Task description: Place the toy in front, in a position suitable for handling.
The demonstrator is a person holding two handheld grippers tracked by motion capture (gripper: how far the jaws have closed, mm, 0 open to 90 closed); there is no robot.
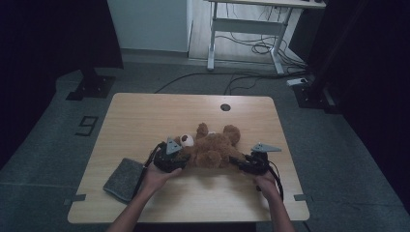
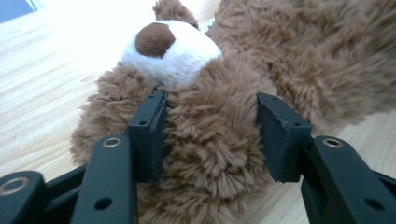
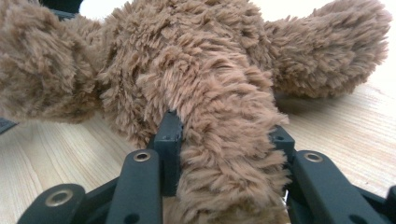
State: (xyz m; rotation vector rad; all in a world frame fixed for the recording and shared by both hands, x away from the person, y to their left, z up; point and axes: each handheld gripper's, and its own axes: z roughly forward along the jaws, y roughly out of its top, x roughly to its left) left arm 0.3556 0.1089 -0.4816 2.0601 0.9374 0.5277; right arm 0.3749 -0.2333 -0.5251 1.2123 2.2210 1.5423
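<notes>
Looks like a lab or recording studio, not a home. Black curtains (image 1: 48, 34) hang on both sides, held on stands with flat black base plates (image 1: 91, 87). Grey carpet floor (image 1: 43, 140) has a "9" (image 1: 86, 125) marked in black tape. Loose cables (image 1: 251, 46) run across the floor under a white height-adjustable desk (image 1: 249, 24) at the back. Single small wooden table (image 1: 145, 116) with a cable grommet hole (image 1: 225, 107), tape markers at its near corners.

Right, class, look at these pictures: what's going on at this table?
A person holds a gripper in each hand, working on a teddy bear lying on the table. The left gripper clamps the bear's head end; the right gripper grips a limb at the other end. A grey cloth lies untouched nearby.
</notes>
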